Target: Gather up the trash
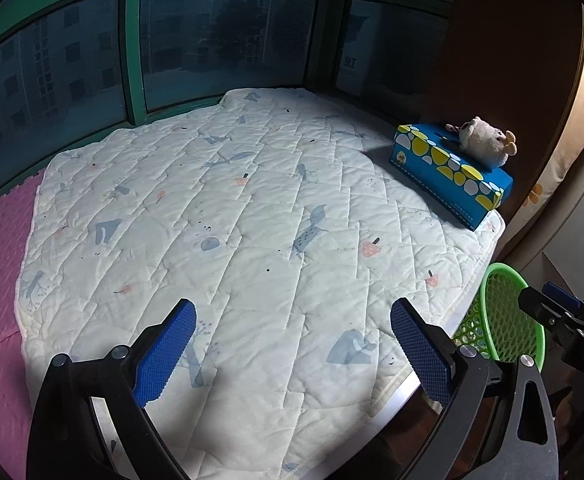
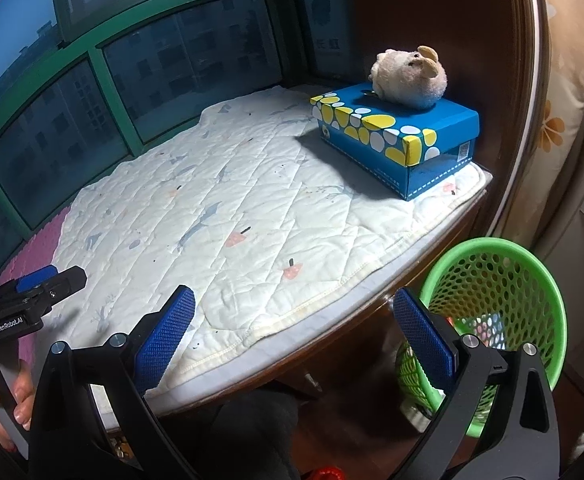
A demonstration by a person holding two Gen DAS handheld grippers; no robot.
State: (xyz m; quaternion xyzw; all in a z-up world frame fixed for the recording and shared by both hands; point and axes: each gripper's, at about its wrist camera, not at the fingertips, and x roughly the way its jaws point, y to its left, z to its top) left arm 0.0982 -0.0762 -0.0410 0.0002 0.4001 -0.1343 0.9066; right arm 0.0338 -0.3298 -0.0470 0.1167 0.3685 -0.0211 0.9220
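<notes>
Green perforated basket (image 2: 504, 280); blue box (image 2: 396, 136), yellow-white spots; blue fingers (image 1: 172, 352).

Green perforated basket (image 2: 504, 280) — upright, below the bed edge — holds colourful scraps.

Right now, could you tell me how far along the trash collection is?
Looks nearly done: no loose trash shows on the quilt, and the green basket holds colourful scraps. Both the left hand-held gripper and right hand-held gripper are open and empty. The tissue box and plush toy remain.

one basket (image 2: 504, 280); one tissue box (image 2: 396, 132); one plush toy (image 2: 410, 80)
</notes>
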